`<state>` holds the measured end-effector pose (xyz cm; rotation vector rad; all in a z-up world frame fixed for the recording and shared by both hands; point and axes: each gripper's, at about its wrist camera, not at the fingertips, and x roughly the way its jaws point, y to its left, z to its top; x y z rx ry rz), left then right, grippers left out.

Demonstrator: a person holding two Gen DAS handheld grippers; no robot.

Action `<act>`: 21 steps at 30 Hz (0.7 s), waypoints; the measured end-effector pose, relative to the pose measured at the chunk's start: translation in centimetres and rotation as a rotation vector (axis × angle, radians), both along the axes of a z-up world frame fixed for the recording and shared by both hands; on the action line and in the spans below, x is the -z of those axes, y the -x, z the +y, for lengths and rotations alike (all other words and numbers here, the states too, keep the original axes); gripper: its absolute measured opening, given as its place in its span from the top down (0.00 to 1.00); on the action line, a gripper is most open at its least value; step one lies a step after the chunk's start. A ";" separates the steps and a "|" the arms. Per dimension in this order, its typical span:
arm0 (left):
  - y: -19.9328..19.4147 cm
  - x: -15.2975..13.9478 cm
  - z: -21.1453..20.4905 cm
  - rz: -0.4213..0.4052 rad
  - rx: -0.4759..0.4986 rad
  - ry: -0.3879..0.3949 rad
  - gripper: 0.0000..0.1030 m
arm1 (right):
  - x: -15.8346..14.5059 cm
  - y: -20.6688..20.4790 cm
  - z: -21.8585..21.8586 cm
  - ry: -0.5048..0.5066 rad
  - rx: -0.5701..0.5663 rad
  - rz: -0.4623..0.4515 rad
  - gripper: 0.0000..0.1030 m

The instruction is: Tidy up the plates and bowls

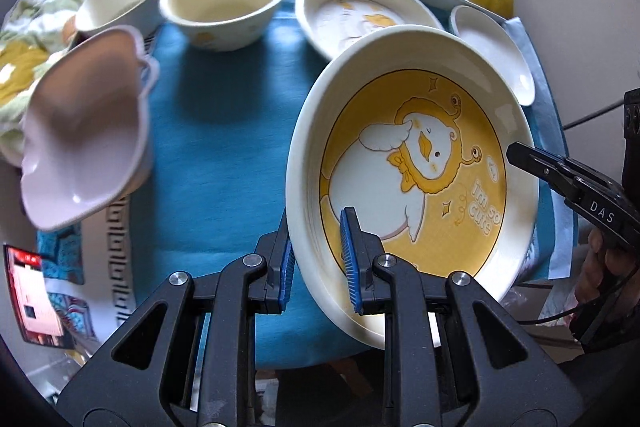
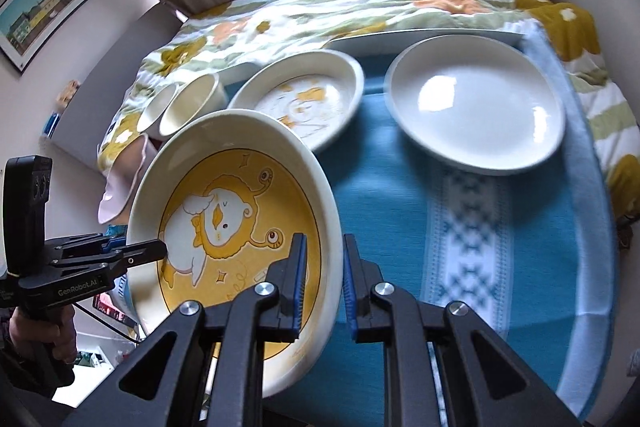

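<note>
Both the left gripper [image 1: 320, 259] and the right gripper [image 2: 323, 287] clamp opposite rims of the yellow duck plate [image 1: 412, 163], held tilted above the blue cloth [image 1: 224, 131], near a second duck plate [image 1: 360, 15], white plate [image 2: 476, 103] and bowls [image 1: 224, 3].

Both grippers are looking basically identical: matte black plastic frames w/ triangular cutouts and shiny silver pivot screws. Left gripper [image 1: 320, 259] is sporting ribbed blue pads [image 1: 349, 259] on its fingers, same blue pads on the right gripper [image 2: 324, 287]. Right one is showing white "DAS" lettering on the side, left one is reading "GenRobot.AI". Thin black cables are trailing off each handle, approx. by the person's hand [image 2: 44, 331].
</note>
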<state>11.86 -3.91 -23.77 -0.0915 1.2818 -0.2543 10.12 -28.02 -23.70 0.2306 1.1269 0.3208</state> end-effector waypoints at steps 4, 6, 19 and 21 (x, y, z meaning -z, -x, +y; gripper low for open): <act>-0.3 0.9 3.1 0.016 -0.012 -0.003 0.82 | 0.9 -0.1 3.4 0.003 -0.027 0.025 0.85; -0.5 1.5 4.2 0.029 -0.009 0.000 0.82 | 1.5 -0.2 4.9 0.004 -0.021 0.039 0.85; -1.8 5.7 6.9 0.087 0.061 0.024 0.82 | 4.4 -0.5 8.1 0.045 0.052 0.092 0.85; -2.1 6.2 7.0 0.092 0.062 0.033 0.82 | 4.7 -0.5 8.0 0.049 0.062 0.095 0.85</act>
